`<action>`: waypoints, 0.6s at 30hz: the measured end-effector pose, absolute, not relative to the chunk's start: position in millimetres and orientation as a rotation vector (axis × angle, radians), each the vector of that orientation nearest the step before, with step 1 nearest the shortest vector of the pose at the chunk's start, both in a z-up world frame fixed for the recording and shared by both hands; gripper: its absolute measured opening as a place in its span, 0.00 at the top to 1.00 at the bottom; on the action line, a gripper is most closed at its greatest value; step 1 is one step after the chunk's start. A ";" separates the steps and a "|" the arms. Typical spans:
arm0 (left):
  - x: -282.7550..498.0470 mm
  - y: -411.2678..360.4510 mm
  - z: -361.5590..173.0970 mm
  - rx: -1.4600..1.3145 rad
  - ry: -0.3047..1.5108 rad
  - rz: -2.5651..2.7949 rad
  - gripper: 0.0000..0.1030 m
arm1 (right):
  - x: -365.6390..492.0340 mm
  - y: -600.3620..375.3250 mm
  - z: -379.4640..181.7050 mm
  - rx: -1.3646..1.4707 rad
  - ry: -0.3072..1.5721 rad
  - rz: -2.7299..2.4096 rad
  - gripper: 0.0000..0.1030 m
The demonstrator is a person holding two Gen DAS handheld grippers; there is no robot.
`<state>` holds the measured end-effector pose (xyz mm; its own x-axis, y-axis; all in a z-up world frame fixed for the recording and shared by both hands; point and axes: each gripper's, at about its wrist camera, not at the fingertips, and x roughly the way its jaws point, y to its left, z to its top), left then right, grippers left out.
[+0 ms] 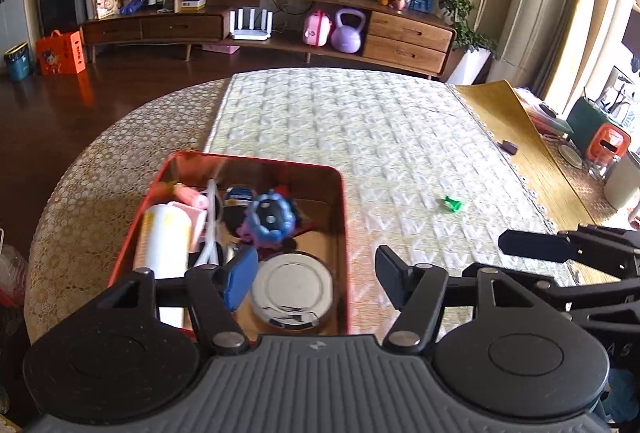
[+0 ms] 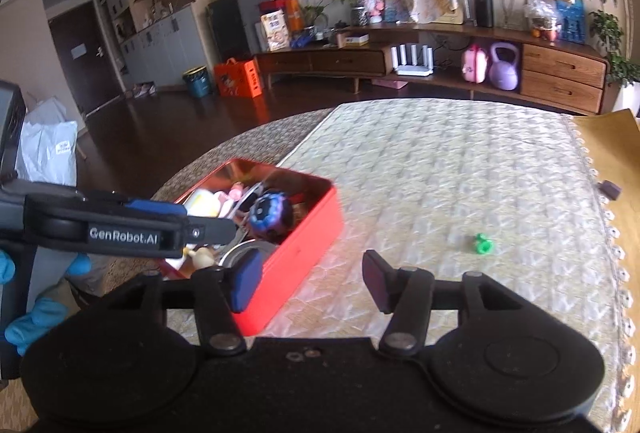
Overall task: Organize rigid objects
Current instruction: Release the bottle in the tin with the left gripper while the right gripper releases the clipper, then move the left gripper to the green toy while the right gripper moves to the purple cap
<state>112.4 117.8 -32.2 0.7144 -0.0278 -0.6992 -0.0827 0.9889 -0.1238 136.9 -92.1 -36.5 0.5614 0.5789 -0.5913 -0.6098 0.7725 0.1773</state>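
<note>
Both grippers are empty right now. Left gripper (image 1: 316,273) has jaws partway open with nothing between the pads, hanging over the near right corner of the red tin (image 1: 344,233). Right gripper (image 2: 312,281) is likewise partway open and empty, sitting just right of the tin's (image 2: 296,253) near corner.

Tin already holds a blue studded ball (image 1: 270,217), a white bottle (image 1: 164,237), a round metal lid (image 1: 292,291) and pink bits.

We see 1 loose piece on the quilted bench cover (image 1: 360,137): a small green toy (image 1: 452,204). In the right wrist view it (image 2: 483,244) lies ahead and to the right of our right gripper, well apart from the tin. From the left gripper it also lies ahead-right, but further off, with the right gripper's finger (image 1: 536,245) in between.

Our read: right hand is nearer, so it takes the pick. The toy is too small to call a long axis. A dark block (image 2: 610,189) sits near the cover's right edge; can't tell if it counts.
</note>
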 end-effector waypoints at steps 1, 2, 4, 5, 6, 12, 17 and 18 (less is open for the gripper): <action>113.0 111.8 -31.5 -0.145 0.774 0.026 0.33 | 137.3 -96.9 -35.3 -0.043 0.675 0.688 0.40; 114.3 106.0 -30.8 -0.140 0.775 0.021 0.31 | 137.8 -101.5 -34.6 -0.037 0.671 0.679 0.36; 117.1 92.8 -29.5 -0.126 0.778 0.013 0.31 | 139.1 -111.7 -32.8 -0.025 0.664 0.662 0.32; 118.6 86.7 -29.0 -0.118 0.778 0.010 0.30 | 139.8 -116.1 -32.2 -0.021 0.661 0.653 0.28; 120.2 79.4 -28.7 -0.107 0.780 0.007 0.30 | 140.7 -121.1 -31.9 -0.016 0.656 0.641 0.24; 132.5 42.6 -29.6 -0.087 0.794 -0.018 0.24 | 149.1 -152.3 -31.5 0.008 0.640 0.582 0.12; 145.4 12.4 -32.4 -0.070 0.802 -0.034 0.22 | 158.7 -178.4 -33.6 0.017 0.631 0.528 0.02; 148.7 6.9 -33.3 -0.068 0.802 -0.036 0.21 | 161.2 -182.3 -34.1 0.019 0.630 0.519 0.02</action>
<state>148.7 6.9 -33.3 0.6951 -0.0576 -0.7166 0.0063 0.9972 -0.0740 161.1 -182.3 -34.1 0.6845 0.4694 -0.5577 -0.4578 0.8722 0.1722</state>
